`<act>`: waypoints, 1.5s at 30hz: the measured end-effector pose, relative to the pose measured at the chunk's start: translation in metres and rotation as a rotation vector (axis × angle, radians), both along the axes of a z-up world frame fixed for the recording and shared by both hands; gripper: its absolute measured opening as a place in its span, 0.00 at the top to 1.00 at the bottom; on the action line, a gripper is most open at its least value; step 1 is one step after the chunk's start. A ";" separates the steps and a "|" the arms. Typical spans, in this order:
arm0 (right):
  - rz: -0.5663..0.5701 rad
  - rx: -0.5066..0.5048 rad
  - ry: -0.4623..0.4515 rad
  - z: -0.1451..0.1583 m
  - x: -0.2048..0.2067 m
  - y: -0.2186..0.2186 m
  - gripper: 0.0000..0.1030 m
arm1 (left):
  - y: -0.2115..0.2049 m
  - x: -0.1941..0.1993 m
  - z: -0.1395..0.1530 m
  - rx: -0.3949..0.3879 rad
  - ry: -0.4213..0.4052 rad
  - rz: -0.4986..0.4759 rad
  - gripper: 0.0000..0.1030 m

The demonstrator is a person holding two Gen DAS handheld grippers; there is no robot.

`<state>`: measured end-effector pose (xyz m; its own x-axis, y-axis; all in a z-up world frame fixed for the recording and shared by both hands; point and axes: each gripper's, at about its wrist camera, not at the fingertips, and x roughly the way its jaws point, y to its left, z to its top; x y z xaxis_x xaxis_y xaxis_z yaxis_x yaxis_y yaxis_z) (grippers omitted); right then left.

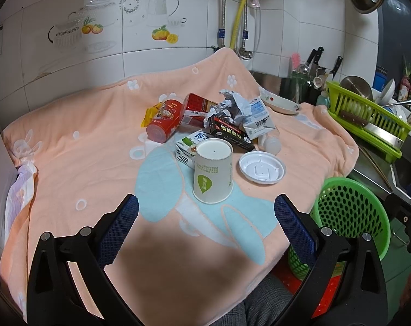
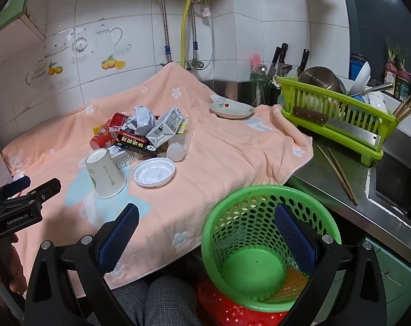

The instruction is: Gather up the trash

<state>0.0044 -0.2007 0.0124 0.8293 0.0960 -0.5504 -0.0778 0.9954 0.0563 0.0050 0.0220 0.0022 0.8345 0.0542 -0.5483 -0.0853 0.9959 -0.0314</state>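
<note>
Trash sits in a heap near the middle of the counter, on a peach towel point(image 1: 69, 163) that covers it. Nearest my side stands a paper cup point(image 1: 212, 171), upside down and upright on its rim. A white plastic lid point(image 1: 262, 167) lies just beside it toward the right edge, apart from the cup. Behind the cup I see a green-and-white carton point(image 1: 185, 146), a black box point(image 1: 230, 133), a red can point(image 1: 164, 122) on its side, a red packet point(image 1: 196, 106), crumpled paper point(image 1: 228, 106) and a white milk carton point(image 1: 257, 118), all touching or overlapping. A clear bottle point(image 1: 272, 142) lies at the heap's right side.

My left gripper point(image 1: 206, 209) hangs above the towel's near edge, fingers spread wide, nothing between them, cup straight ahead. My right gripper point(image 2: 206, 218) is spread wide too and holds nothing; one finger is over the towel, the other over the green basket point(image 2: 260, 198), which sits below the counter's near right corner on a red stool point(image 2: 227, 312). The basket looks bare inside.

A small plate point(image 2: 231, 110) rests at the towel's far right corner, next to a green dish rack point(image 2: 338, 114). Chopsticks point(image 2: 338, 174) lie on bare counter by the rack.
</note>
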 end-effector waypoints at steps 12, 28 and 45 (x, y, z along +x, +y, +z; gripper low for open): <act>-0.026 0.020 -0.002 -0.001 0.001 -0.006 0.06 | -0.001 0.001 -0.002 0.003 0.004 -0.002 0.05; 0.000 -0.005 0.016 -0.004 0.009 0.001 0.06 | 0.008 0.008 -0.006 -0.012 0.024 0.014 0.05; 0.046 -0.025 0.039 -0.011 0.029 0.014 0.06 | 0.012 0.024 -0.010 -0.022 0.048 0.013 0.05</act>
